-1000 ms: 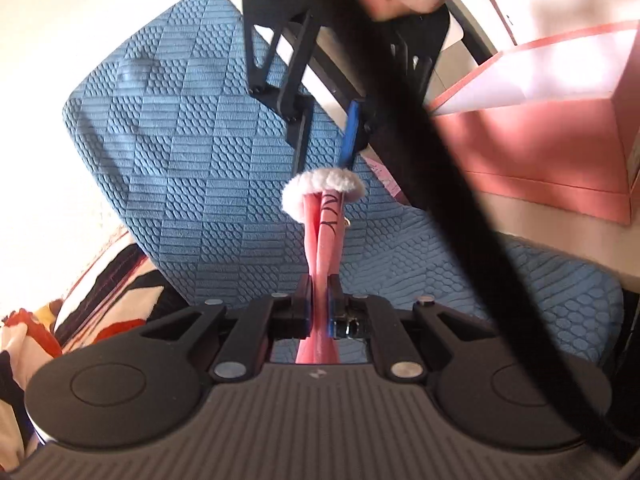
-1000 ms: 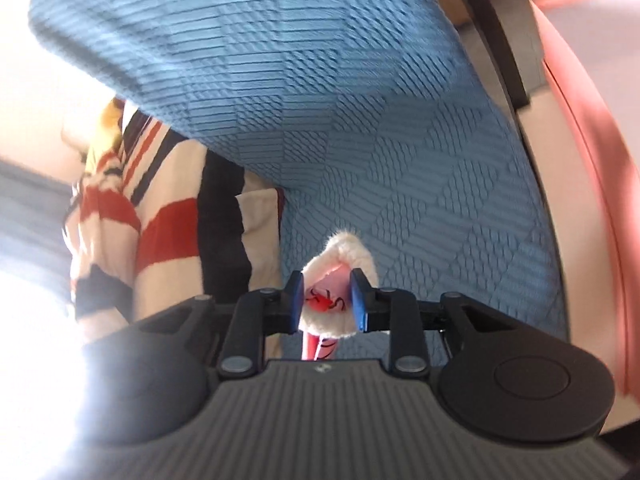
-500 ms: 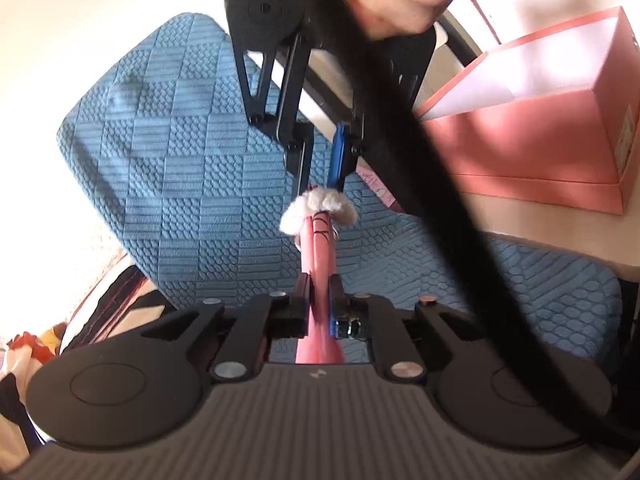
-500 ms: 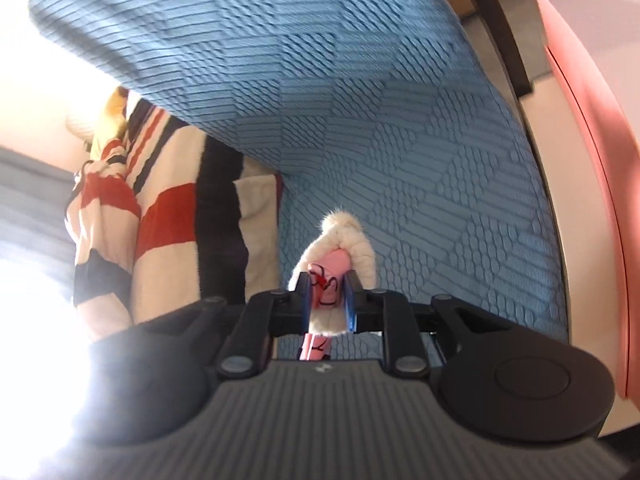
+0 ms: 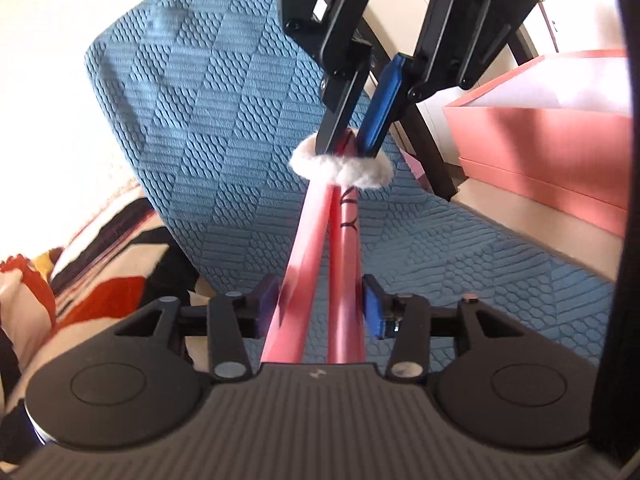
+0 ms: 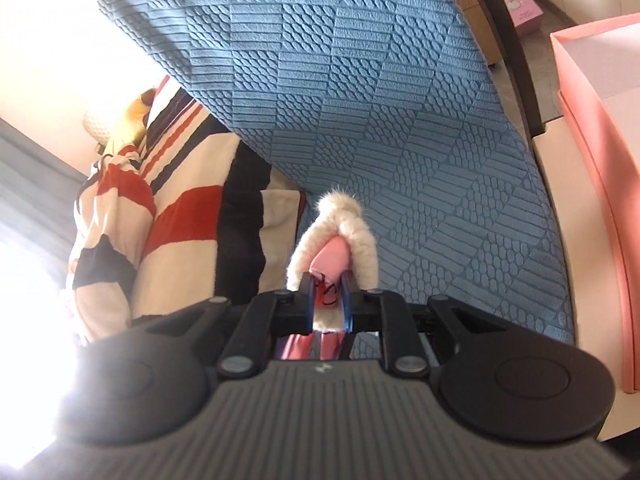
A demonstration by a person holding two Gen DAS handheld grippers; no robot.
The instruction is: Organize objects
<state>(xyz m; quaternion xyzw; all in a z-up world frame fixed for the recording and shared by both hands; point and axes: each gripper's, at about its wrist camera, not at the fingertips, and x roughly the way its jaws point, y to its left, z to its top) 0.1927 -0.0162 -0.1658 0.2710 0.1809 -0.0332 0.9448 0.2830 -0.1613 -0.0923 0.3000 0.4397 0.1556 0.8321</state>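
A pink fabric item [image 5: 346, 220] with a white fluffy trim [image 5: 340, 166] is stretched in the air between my two grippers, over a blue textured cushion [image 5: 224, 120]. My left gripper [image 5: 320, 306] has its jaws opening. The item's two pink layers run between the pads and spread apart there. My right gripper [image 5: 352, 140] comes down from above and pinches the trimmed end, its jaws still closing a little. In the right wrist view the right gripper [image 6: 327, 300] presses on the pink fabric [image 6: 332, 256] inside the fluffy trim [image 6: 360, 240].
An open pink box [image 5: 540, 148] stands on a pale surface to the right, also seen as the pink box [image 6: 600, 140]. A striped red, black and cream fabric [image 5: 100, 280] lies left of the cushion. A black strap [image 5: 624, 200] hangs down the right edge.
My left jaws have gone from pinched on the pink item to apart, and its two layers have spread. The right jaws have narrowed onto the trimmed end, now closer to the left camera.
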